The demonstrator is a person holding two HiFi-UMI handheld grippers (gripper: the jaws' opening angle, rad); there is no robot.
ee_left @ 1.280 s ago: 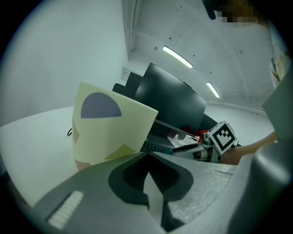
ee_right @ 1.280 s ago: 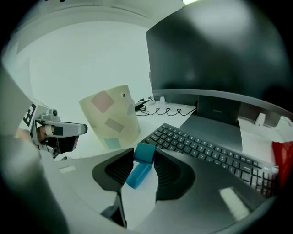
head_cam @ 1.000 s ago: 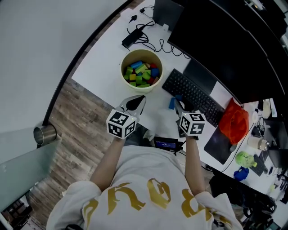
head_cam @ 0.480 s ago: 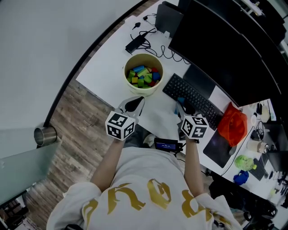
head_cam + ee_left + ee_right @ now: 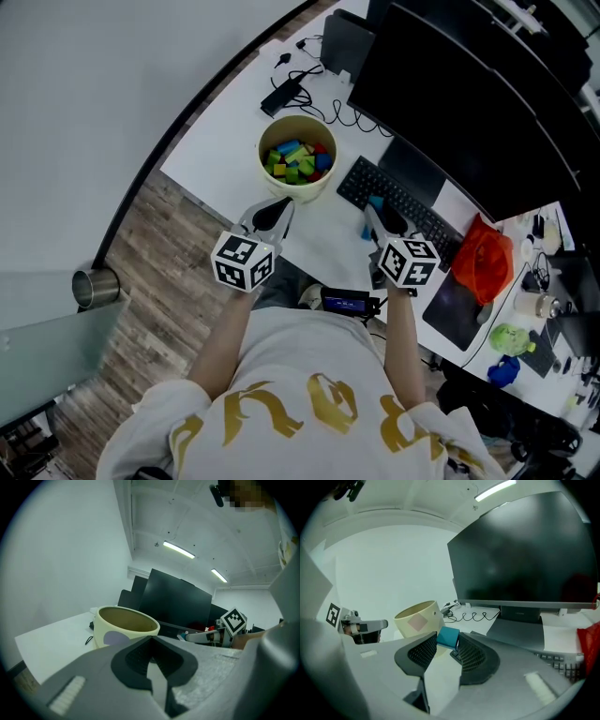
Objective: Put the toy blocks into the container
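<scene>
Gripping a blue toy block point(image 5: 448, 636) in the right tongs point(image 5: 446, 642), near the cream container point(image 5: 302, 193), with left tongs point(image 5: 150, 640) closed empty alongside

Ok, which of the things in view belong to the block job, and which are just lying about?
Job: cream round container; coloured toy blocks inside it; small blue block gripped in right tool; left tool, shut and empty.
Lying about: black keyboard; black monitor; red crumpled bag; black cables.
</scene>
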